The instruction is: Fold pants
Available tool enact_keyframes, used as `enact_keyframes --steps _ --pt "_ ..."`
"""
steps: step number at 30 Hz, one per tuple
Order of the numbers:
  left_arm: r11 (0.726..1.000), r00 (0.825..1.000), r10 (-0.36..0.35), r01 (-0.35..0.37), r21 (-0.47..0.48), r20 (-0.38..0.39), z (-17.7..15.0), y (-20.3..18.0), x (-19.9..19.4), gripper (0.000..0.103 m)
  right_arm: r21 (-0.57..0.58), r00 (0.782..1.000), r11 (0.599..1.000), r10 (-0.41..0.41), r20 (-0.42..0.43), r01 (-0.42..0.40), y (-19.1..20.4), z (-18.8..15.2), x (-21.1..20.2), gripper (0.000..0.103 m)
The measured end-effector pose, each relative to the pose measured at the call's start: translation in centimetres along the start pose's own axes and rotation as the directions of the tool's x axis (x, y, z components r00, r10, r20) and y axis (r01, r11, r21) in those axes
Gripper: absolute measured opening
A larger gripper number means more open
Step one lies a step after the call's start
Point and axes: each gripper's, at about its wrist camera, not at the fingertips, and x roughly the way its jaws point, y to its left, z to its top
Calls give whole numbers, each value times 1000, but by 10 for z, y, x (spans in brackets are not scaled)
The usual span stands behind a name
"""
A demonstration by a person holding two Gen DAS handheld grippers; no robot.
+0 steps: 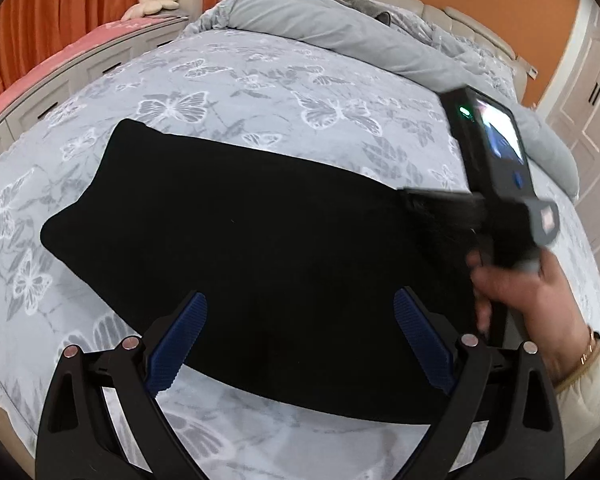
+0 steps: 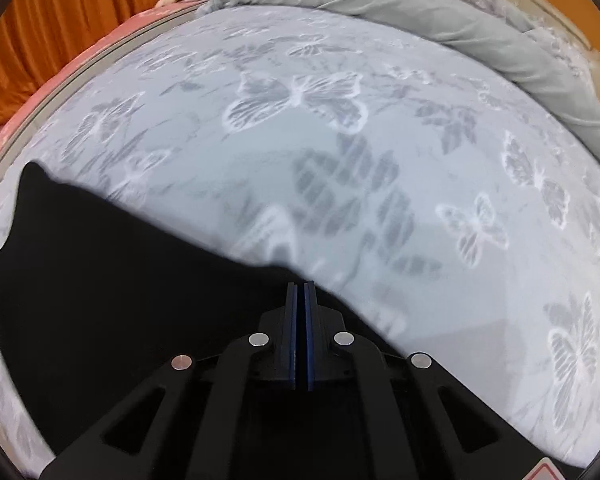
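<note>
Black pants lie flat on the butterfly-print bedspread, already doubled into a broad dark slab with its long axis running across the bed; this flat spread gives each gripper a free edge to reach. A rolled grey duvet lies beyond the pants, toward the headboard, well apart from them.

Left gripper: jaws spread wide, blue pads poised over the near edge of the pants, nothing pressed between them. It points steeply down, apparently ready to take that edge.

Right gripper: jaws fully closed, pads meeting face to face, tips at the far right edge of the pants, where the black cloth rises in a small peak. Whether cloth is pinched between the pads cannot be told, since fingers and fabric are both dark. In the left wrist view a person's hand carries this gripper at the right end of the pants, placed for the next fold.
</note>
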Motion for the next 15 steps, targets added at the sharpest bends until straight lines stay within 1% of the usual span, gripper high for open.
enact_keyframes --steps 1,3,4,5,6,8,10,12,13,14,15 --pt "1000 1000 8 -8 12 -1 -1 -2 1 93 26 1000 1000 5 22 -6 -2 2 -5 1" --pt "999 1000 16 -16 29 -7 -3 -7 4 93 79 990 994 61 129 -71 -8 -5 -44 2" --pt "999 1000 16 -15 40 -14 -5 -10 6 93 76 985 994 63 159 -75 -8 -12 -59 3" --pt "999 1000 22 -21 49 -19 -5 -12 7 93 66 982 995 59 181 -72 -10 -22 -75 3" --pt "998 999 29 -28 61 -20 -7 -16 8 93 56 980 996 60 190 -71 -15 -41 -94 3" --pt "996 999 34 -33 83 -13 -8 -23 8 93 73 983 995 50 178 -64 -30 -74 -113 3" --pt "993 999 39 -39 110 -2 -10 -30 7 93 125 986 992 12 165 -33 -61 -124 -135 3" --pt "988 999 54 -55 148 7 -15 -40 8 93 193 988 981 -39 149 9 -94 -161 -151 4" --pt "985 998 59 -59 160 8 -17 -43 9 93 254 987 966 -77 143 38 -121 -188 -165 5" --pt "982 998 63 -63 178 8 -20 -47 10 93 312 982 946 -132 131 86 -148 -214 -178 9" --pt "979 998 66 -66 191 11 -22 -51 10 93 346 978 930 -172 117 122 -166 -232 -187 13"
